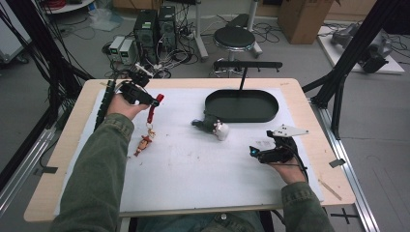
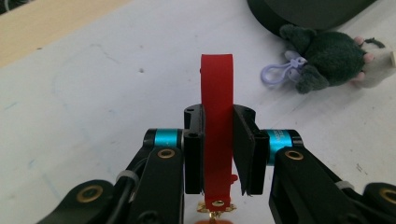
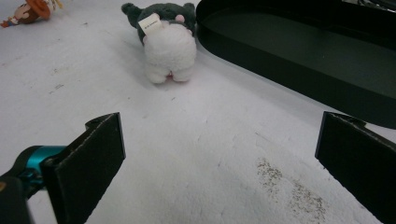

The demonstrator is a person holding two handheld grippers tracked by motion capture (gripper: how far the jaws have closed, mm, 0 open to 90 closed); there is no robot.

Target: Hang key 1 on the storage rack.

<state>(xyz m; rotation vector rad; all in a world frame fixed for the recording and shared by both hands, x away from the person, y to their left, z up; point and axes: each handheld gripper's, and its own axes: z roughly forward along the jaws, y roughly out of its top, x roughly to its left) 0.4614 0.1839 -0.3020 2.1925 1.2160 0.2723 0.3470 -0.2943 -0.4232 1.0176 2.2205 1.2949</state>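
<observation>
Left gripper (image 1: 155,101) clamps red strap (image 2: 216,140), figure charm (image 1: 143,143) dangling left of tray (image 1: 241,113); right gripper (image 1: 253,151), jaws wide, below tray.

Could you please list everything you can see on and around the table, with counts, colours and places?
keychain strap: one, red, clamped between the left gripper's jaws, lifted off the mat.
figure charm: one, orange and brown, hanging from the strap, low end on the mat.
plush toy: one, dark grey and white, with a lilac clip, beside the tray.
tray: one, black oval, far middle of the mat.
mat: one, white, covering the tabletop.
table: one, light wood.
stool: one, black, beyond the table.
left gripper: one, black, shut on the strap.
right gripper: one, black, jaws open, near the table's right edge.
sleeves: two, olive green.
</observation>
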